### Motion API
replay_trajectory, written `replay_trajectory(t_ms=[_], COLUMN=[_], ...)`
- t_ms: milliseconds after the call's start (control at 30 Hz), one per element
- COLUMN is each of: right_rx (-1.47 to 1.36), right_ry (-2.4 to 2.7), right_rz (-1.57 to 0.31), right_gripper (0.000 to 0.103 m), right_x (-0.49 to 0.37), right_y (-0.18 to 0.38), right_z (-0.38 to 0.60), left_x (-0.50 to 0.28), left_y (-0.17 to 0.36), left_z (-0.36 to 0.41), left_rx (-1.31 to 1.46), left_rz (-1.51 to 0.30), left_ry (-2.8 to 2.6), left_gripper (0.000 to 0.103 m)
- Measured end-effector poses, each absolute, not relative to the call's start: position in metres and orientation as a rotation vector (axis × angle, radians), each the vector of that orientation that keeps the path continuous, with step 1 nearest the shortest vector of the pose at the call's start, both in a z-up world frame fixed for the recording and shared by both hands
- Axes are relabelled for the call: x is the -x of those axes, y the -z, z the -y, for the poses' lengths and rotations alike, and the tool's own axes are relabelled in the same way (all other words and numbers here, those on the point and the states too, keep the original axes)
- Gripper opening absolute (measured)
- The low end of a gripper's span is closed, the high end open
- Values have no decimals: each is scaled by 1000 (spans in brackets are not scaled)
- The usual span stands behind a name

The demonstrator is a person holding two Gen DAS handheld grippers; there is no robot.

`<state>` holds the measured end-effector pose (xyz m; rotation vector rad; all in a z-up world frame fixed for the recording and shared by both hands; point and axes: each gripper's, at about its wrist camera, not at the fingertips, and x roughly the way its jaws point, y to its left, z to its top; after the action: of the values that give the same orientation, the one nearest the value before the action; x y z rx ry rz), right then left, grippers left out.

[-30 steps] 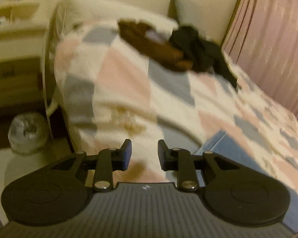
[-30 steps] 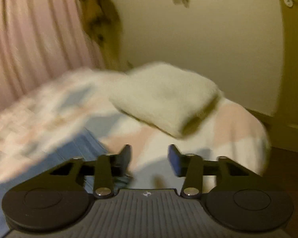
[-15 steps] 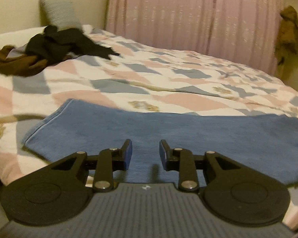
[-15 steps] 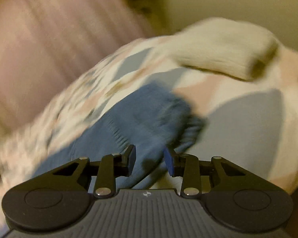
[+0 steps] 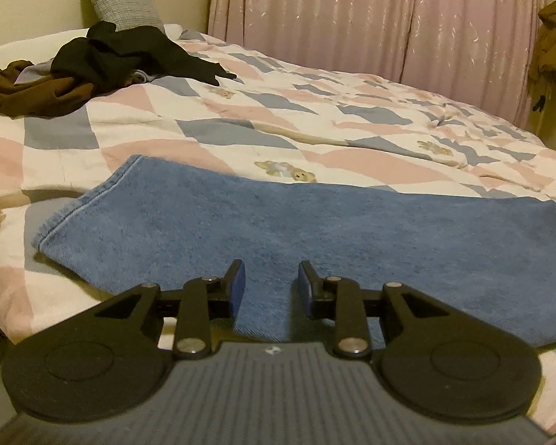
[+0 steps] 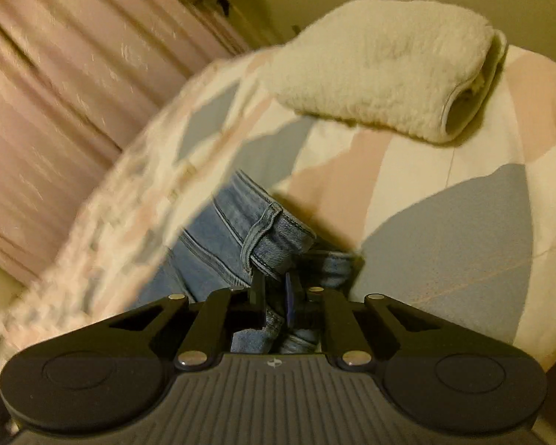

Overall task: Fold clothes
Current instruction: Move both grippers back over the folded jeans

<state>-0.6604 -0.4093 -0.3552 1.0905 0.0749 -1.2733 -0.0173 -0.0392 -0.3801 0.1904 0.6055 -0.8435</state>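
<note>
While right gripper (image 6: 276, 296) pinches jeans (image 6: 241, 237) waistband, left gripper (image 5: 271, 283) spread above hem

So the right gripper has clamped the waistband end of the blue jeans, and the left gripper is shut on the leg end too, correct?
Not quite. The right gripper is indeed closed on the waistband of the blue jeans, as the right wrist view shows. But the left wrist view shows the left gripper open, its fingers apart over the denim and gripping nothing.
</note>
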Motion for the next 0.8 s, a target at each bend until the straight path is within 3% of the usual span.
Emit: replay_trajectory(t_ms=[167,333,367,400,433,467,567,633,800], right_rx=[-1050,-963,-910,-840,-741,-619,-379,-354,-348], right_ry=[1300,1432,1460,1508,1563,1609,1599,1467,1236], right_rz=[-62,-303,-330,-362,-398,-435,-432,-435,-596], right_gripper=[9,12,19,37,45,46,44,38,37], right_x=[657,640,635,629,620,608,573,551,505], right_y=[331,373,371,366,357,347,329,330,374], right_z=[388,397,395,390,385,378,352,335,318], left_x=[7,0,-1,-1,-1,0,14,36,87], left_y=[379,384,382,379,376,371,355,350,360], left_z=[39,39,39,38,36,35,39,54,101], left_rx=[-208,-211,-217,-223,-227,-229,-247,-298,-442], left_rz=[-604,-618,-618,-618,-616,-615,-593,-560,-551], left_ry=[830,827,827,827,825,824,850,905,992], left_gripper=[27,27,26,26,26,25,25,24,28])
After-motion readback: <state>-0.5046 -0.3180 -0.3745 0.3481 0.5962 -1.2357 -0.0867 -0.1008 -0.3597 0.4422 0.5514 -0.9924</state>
